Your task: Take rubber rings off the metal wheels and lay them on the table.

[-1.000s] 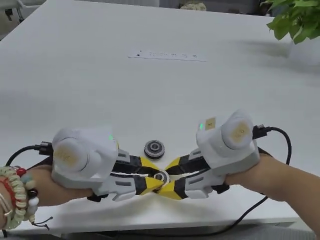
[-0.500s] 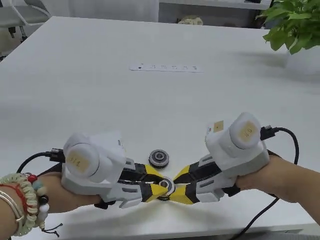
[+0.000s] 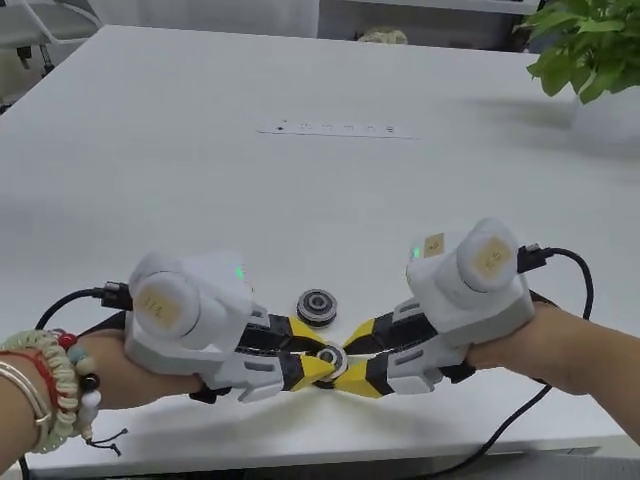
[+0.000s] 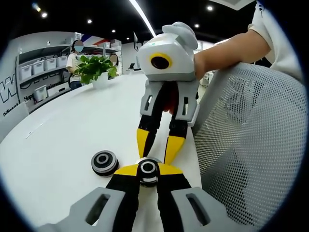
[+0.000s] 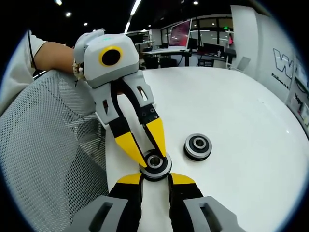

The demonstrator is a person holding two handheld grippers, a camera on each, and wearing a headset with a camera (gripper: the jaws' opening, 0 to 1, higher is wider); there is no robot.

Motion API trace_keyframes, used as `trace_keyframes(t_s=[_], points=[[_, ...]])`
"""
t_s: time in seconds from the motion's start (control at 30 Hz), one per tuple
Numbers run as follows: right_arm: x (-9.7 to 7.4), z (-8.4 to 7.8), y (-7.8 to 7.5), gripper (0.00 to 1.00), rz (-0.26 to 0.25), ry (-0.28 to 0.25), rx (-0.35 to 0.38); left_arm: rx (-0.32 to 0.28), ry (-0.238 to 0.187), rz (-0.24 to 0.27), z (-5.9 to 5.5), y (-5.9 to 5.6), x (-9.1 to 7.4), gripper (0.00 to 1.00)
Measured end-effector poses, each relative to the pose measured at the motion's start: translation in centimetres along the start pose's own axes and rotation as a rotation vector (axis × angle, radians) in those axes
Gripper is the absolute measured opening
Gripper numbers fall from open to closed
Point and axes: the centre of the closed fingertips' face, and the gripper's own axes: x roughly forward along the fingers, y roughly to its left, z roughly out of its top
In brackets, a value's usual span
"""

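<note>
A metal wheel with a black rubber ring (image 3: 331, 360) sits low over the white table (image 3: 300, 200) near its front edge. My left gripper (image 3: 316, 367) comes in from the left and is shut on it. My right gripper (image 3: 347, 368) meets it from the right, also shut on the wheel's rim. In the left gripper view the wheel (image 4: 148, 169) lies between my yellow fingertips (image 4: 126, 170), with the right gripper (image 4: 159, 142) opposite. In the right gripper view the wheel (image 5: 155, 164) sits just past my own fingertips (image 5: 179, 179). A second ringed wheel (image 3: 317, 306) lies flat just behind.
A thin white strip (image 3: 330, 128) lies at mid-table and a green plant (image 3: 585, 50) stands at the far right. A black cable (image 3: 565, 275) trails from the right gripper. A grey mesh chair back (image 4: 251, 130) is close behind the table's front edge.
Both grippers have stayed shut on the same wheel. The hands have shifted only slightly, and the head camera has moved a little.
</note>
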Motion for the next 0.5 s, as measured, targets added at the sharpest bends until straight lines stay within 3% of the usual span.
trace_keyframes(t_s=[0.2, 0.3, 0.33, 0.37, 0.4, 0.5], points=[[0.2, 0.0, 0.0, 0.19, 0.002, 0.009, 0.03, 0.007, 0.002, -0.01, 0.0, 0.0, 0.0, 0.08], [0.6, 0.8, -0.1, 0.29, -0.008, -0.016, 0.045, 0.008, 0.004, -0.011, 0.0, 0.0, 0.0, 0.08], [0.8, 1.2, -0.3, 0.29, -0.029, -0.034, 0.041, 0.008, 0.004, -0.011, 0.0, -0.1, 0.0, 0.08], [0.9, 1.3, 0.0, 0.26, -0.007, -0.029, 0.002, 0.008, 0.003, -0.01, 0.0, 0.0, 0.0, 0.08], [1.0, 1.3, 0.0, 0.25, -0.019, -0.018, -0.038, 0.007, 0.004, -0.01, 0.0, 0.0, 0.0, 0.08], [0.8, 1.1, 0.0, 0.25, -0.007, -0.018, -0.023, 0.008, 0.004, -0.01, 0.1, -0.1, 0.0, 0.08]])
